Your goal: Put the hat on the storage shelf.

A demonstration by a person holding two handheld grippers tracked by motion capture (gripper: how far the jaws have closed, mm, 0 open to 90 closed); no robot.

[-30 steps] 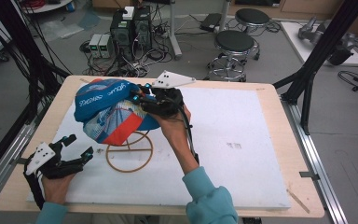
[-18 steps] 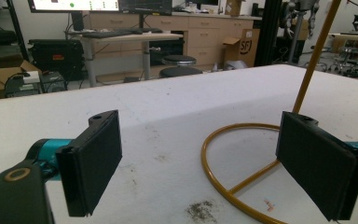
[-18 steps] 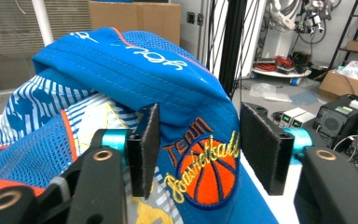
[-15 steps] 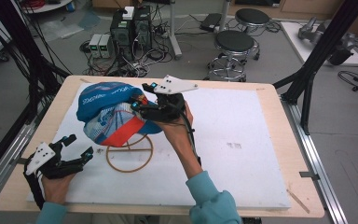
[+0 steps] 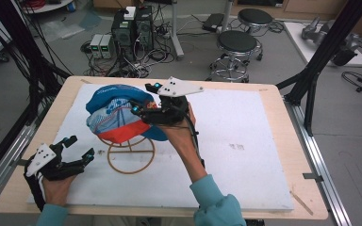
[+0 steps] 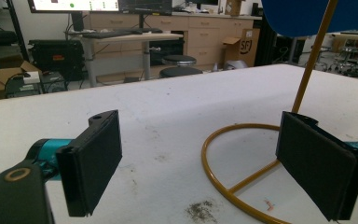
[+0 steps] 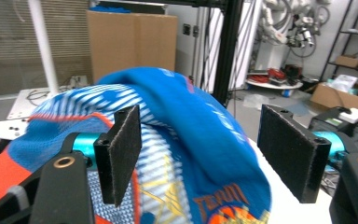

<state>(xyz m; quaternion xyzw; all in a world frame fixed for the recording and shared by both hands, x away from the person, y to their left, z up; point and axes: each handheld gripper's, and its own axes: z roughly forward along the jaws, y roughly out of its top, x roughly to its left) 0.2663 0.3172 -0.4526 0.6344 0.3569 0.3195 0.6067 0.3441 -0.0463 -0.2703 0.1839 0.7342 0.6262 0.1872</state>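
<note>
Since the earlier frames, the cap [image 5: 118, 115] has settled lower onto the wire stand [image 5: 131, 153], and the right gripper [image 5: 143, 110] has just been opening its jaws, which now stand apart with the crown between them, pads off the cloth. Soft, light fabric that crumples easily; I judge the stiffer brim, on the hand's side of the jaws, the surer hold. Off to the stand's side, the left gripper [image 5: 78, 149] rests spread and empty.
</note>
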